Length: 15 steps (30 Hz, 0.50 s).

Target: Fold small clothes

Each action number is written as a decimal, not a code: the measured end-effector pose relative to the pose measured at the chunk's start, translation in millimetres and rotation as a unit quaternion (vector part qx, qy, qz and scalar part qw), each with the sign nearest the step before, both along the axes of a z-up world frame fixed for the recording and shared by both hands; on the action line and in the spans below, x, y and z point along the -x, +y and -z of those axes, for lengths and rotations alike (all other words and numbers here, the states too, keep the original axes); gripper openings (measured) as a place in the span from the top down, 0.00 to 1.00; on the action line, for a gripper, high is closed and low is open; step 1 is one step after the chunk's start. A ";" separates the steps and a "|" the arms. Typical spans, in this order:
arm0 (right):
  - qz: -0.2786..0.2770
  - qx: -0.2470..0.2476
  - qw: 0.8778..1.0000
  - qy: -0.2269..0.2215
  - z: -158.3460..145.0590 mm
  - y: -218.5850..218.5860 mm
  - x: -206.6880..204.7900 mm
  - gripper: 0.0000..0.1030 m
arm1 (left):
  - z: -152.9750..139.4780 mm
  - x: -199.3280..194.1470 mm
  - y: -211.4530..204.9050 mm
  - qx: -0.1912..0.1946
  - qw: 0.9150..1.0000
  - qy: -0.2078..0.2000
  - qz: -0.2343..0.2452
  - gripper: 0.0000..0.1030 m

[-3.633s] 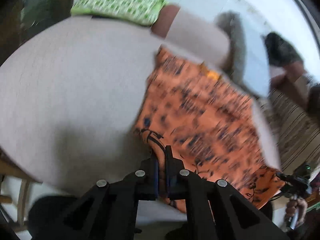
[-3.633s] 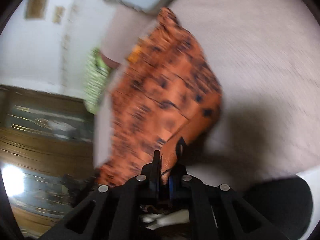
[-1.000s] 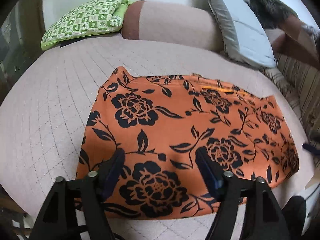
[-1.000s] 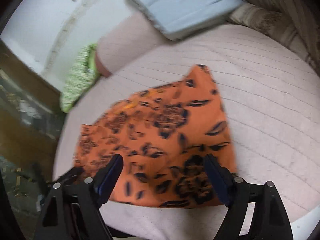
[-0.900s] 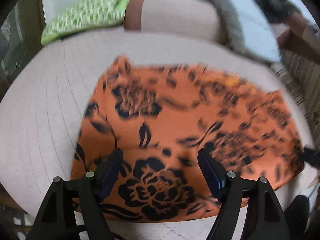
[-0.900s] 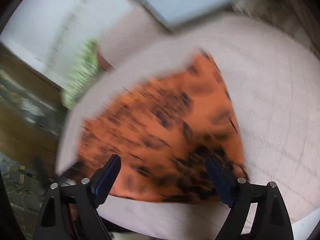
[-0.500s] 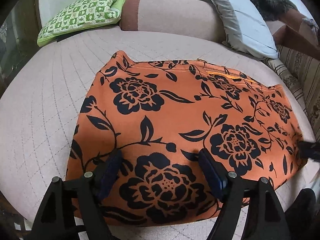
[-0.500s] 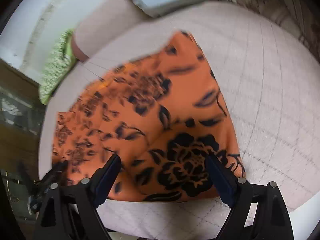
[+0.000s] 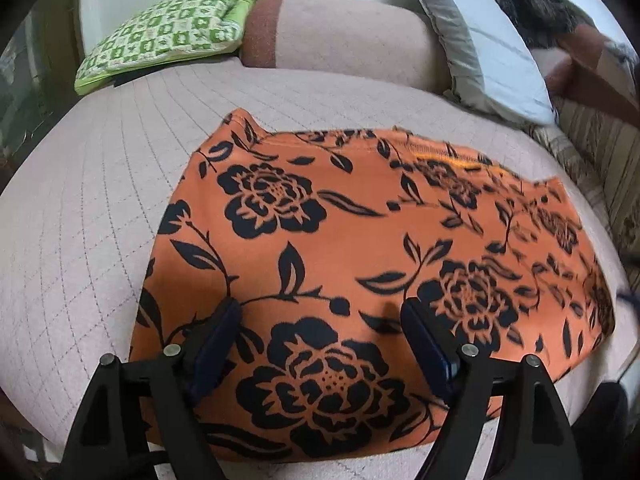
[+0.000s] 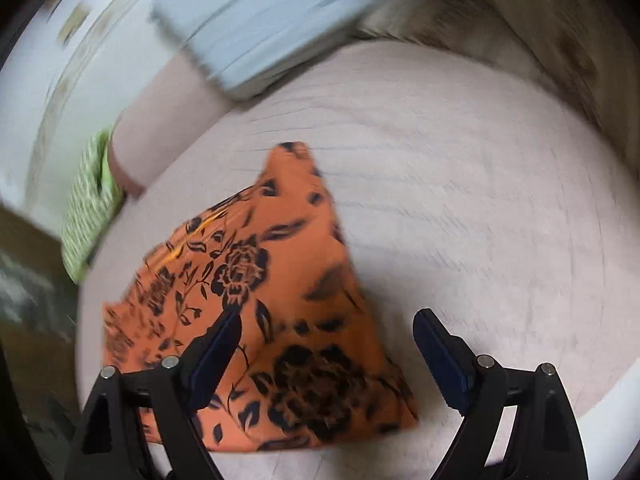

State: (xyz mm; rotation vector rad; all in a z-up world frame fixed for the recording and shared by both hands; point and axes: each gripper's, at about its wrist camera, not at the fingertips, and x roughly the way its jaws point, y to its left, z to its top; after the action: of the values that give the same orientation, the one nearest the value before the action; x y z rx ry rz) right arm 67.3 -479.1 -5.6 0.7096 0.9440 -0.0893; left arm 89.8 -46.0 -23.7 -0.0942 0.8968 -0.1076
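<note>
Both grippers, left (image 9: 320, 336) and right (image 10: 327, 344), hang wide open over the orange floral garment (image 9: 360, 248), holding nothing. It lies flat on the quilted bed (image 9: 80, 208), so I'd guess the next move is pinching an edge to fold it over.

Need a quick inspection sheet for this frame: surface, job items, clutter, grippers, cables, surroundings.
Surface: pale quilted bed cover, bare around the garment.
Job's things: orange floral garment lying spread flat on the cover; no fold visible yet.
Clutter: green checked cushion, pink bolster and grey pillow along the far edge; dark furry item behind the pillow, kind unclear.
Grippers: left gripper open over the garment's near edge, gripping nothing; right gripper open over the garment's right corner, gripping nothing. Contact with cloth cannot be told.
Cables: nothing seen.
Surroundings: white wall behind the bed; striped fabric at the right; right view motion-blurred.
</note>
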 end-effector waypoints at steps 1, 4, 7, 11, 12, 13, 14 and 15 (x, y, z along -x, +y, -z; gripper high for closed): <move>0.015 -0.026 1.000 -0.003 5.6 -7.0 15.4 0.13 | -2.5 0.5 2.1 0.008 1.000 -0.006 -0.008 0.20; 0.031 -0.104 0.994 0.011 29.2 -15.5 47.6 0.12 | -10.9 4.5 7.2 0.028 0.999 -0.033 -0.024 0.20; 0.034 -0.151 0.988 0.026 49.9 -6.6 50.4 0.12 | -11.4 6.3 7.2 0.035 0.998 -0.040 -0.026 0.20; 0.037 -0.161 0.986 0.005 49.8 -0.3 39.7 0.11 | -7.8 8.2 2.9 0.028 0.999 -0.040 -0.023 0.20; 0.038 -0.167 0.985 -0.002 48.3 0.9 36.9 0.11 | -7.6 9.6 2.4 0.026 0.999 -0.042 -0.021 0.20; 0.040 -0.167 0.985 -0.002 47.9 2.8 33.5 0.11 | -7.9 10.9 1.4 0.024 0.999 -0.044 -0.020 0.20; 0.037 -0.160 0.986 0.002 48.0 3.9 30.6 0.11 | -7.9 12.6 0.2 0.022 0.998 -0.046 -0.020 0.20; 0.035 -0.143 0.989 0.015 51.8 4.4 26.9 0.13 | -7.7 13.2 -0.6 0.022 0.999 -0.046 -0.019 0.20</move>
State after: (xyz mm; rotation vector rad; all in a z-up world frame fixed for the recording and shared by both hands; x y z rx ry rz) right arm 40.3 -474.7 -57.4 1.0087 0.9705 -0.0256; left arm 76.6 -46.5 -16.0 -0.1457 0.7998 -0.0962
